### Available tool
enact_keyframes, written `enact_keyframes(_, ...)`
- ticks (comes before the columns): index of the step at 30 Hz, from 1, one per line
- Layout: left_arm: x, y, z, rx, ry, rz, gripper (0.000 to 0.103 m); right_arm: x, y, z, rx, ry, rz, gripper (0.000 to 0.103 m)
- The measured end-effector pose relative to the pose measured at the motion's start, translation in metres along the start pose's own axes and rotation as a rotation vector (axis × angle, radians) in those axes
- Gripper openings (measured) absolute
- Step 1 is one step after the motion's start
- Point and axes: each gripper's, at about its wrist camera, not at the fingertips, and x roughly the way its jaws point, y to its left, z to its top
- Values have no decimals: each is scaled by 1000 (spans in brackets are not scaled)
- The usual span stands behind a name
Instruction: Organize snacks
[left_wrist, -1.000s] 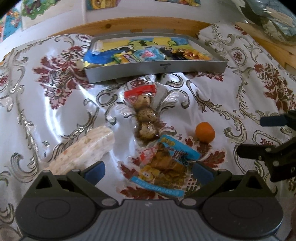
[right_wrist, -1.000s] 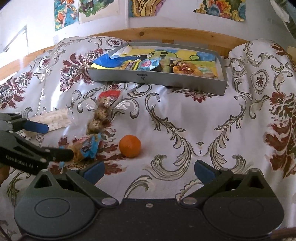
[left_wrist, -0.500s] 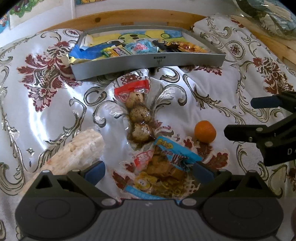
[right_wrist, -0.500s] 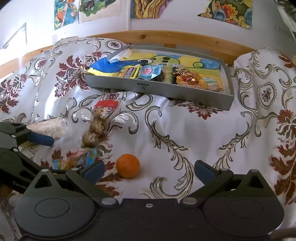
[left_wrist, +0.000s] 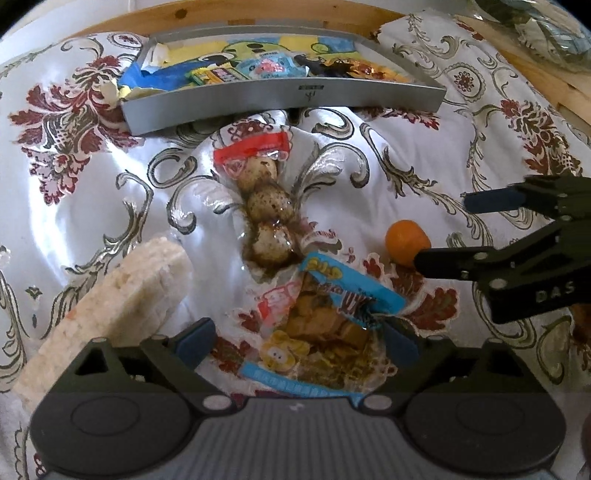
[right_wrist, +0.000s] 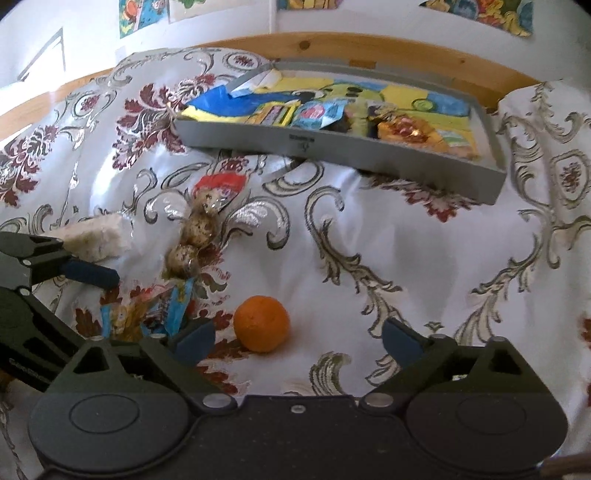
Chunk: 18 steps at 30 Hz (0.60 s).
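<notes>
Sitting low in the left wrist view, the left gripper (left_wrist: 299, 341) has its two blue tips spread wide on each side of the blue snack bag (left_wrist: 325, 328). It is open and not squeezing yet, so I think it wants to pick this bag up first.

At the right edge of the same view, the right gripper (left_wrist: 439, 229) is open too, with the orange (left_wrist: 407, 242) near its lower finger. In the right wrist view the orange sits at the lower middle, just ahead of the left tip and not quite between the tips. It looks like the next thing that hand wants.

Up at the top of both views is the gray tray (left_wrist: 280, 101), already holding some snacks. That is likely where everything goes.

In the middle lies the clear egg pack (left_wrist: 264, 218), touching the blue bag's top end. At the lower left lies the rice cracker stack (left_wrist: 125, 295). Both wait on the flowery cloth (left_wrist: 92, 206).
</notes>
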Motion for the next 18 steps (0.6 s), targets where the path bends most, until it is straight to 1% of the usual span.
enact_keyframes(4, 1, 1, -1, 1, 9, -20, 91, 7, 2, 0, -15, 6, 33, 87)
enact_keyframes(8, 3, 0, 2, 3, 19, -17, 86, 14, 7, 2, -40, 7, 46, 80)
enact_keyframes(13, 5, 2, 6, -12, 29, -20, 85, 23, 8, 3, -38, 18, 47, 64)
enact_keyframes(14, 6, 2, 7, -14, 30, -19, 85, 23, 8, 2, -40, 20, 45, 63)
enact_keyframes(18, 9, 0, 8, -15, 33, -10, 85, 23, 8, 1, -44, 20, 44, 51)
